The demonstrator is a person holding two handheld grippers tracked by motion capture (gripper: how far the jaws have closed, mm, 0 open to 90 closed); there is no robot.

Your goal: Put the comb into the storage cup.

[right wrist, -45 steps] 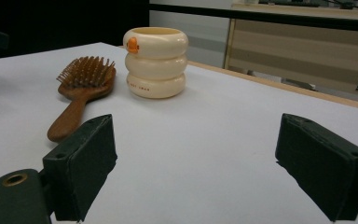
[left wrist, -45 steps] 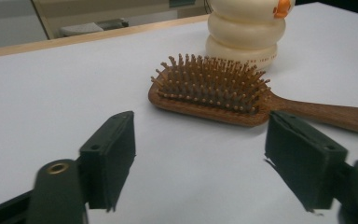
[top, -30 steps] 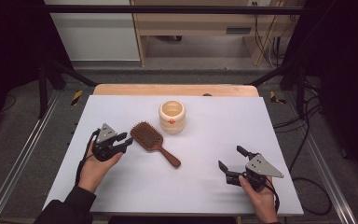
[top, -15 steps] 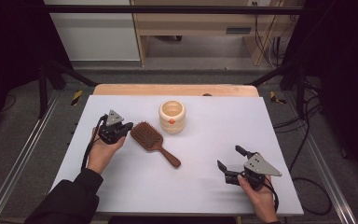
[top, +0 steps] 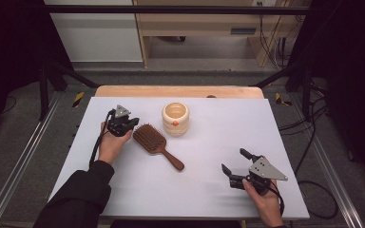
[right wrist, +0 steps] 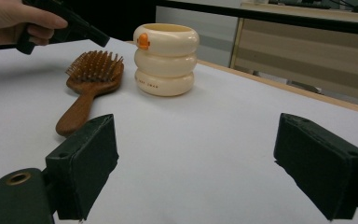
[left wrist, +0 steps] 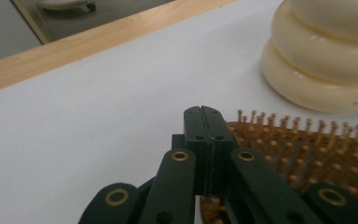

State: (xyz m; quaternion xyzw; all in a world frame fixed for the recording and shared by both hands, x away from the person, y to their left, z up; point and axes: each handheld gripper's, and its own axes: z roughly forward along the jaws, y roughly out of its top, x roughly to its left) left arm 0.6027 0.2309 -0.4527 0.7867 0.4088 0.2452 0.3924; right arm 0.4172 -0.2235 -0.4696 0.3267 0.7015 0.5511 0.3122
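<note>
A brown wooden hairbrush (top: 156, 145) lies bristles-up on the white table (top: 218, 123), its handle pointing toward the near right. Behind it stands a cream ribbed cup (top: 175, 118) with an orange mark. My left gripper (top: 132, 123) hovers at the brush head's left edge, jaws pressed together with nothing between them. In the left gripper view the shut left gripper (left wrist: 202, 112) sits just over the bristles of the hairbrush (left wrist: 307, 149), with the cup (left wrist: 326, 51) beyond. My right gripper (top: 235, 164) rests open at the near right, far from the brush; its view shows the hairbrush (right wrist: 91, 79) and cup (right wrist: 166, 58) ahead.
A wooden strip (top: 178, 91) borders the table's far edge. Beyond it lie a grey floor, a light wooden bench (top: 204, 23) and black frame bars. Cables (top: 309, 142) hang off the table's right side.
My left gripper has travelled forward and right, from the table's left side up to the brush head. The right gripper has stayed in place, open.
</note>
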